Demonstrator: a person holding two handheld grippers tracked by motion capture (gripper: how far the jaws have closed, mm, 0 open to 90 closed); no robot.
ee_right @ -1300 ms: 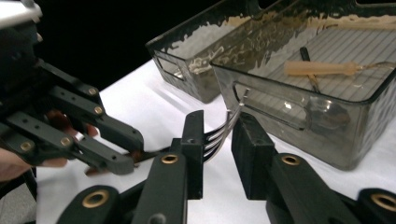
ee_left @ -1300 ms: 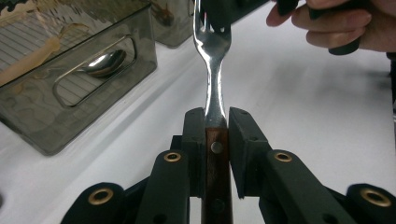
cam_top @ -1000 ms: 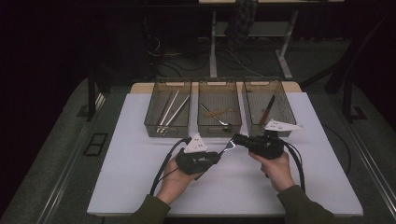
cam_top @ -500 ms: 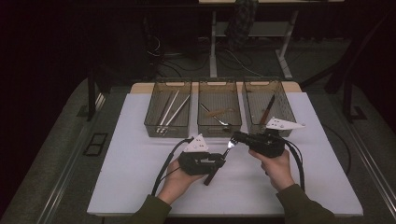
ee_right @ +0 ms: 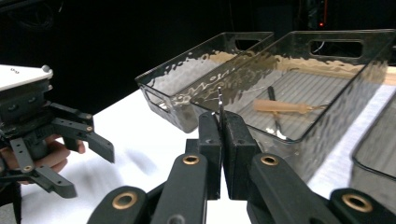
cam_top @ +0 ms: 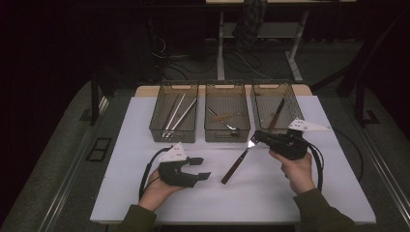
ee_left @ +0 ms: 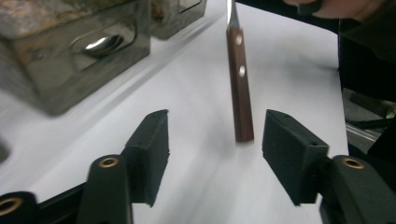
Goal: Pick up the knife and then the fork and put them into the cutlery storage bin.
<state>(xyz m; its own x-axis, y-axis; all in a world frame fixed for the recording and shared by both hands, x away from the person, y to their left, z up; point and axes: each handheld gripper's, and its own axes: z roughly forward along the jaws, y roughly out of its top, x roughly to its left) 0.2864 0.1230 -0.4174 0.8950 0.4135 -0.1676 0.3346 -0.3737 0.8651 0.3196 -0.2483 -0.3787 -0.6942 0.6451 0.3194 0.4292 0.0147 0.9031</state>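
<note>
A knife with a brown riveted handle (cam_top: 234, 167) slants down toward the white mat. My right gripper (cam_top: 255, 139) is shut on its thin metal blade (ee_right: 219, 108), pads pressed together in the right gripper view (ee_right: 221, 125). My left gripper (cam_top: 200, 168) sits to the left of the handle, apart from it. Its jaws have just been opening and nothing is gripped between them. In the left gripper view the handle (ee_left: 239, 88) hangs ahead of my open left gripper (ee_left: 215, 149), touching neither pad. The right gripper view has the left gripper (ee_right: 86, 169) at the left.
Three clear bins stand in a row at the back of the mat: the left bin (cam_top: 173, 139) holds metal utensils, the middle bin (cam_top: 226, 138) wooden-handled pieces, the right bin (cam_top: 270, 83) a dark knife. Both forearms enter from the mat's front edge.
My left gripper let go of the knife handle, opened, and drew away to the left. The right gripper stayed put, holding the blade.
</note>
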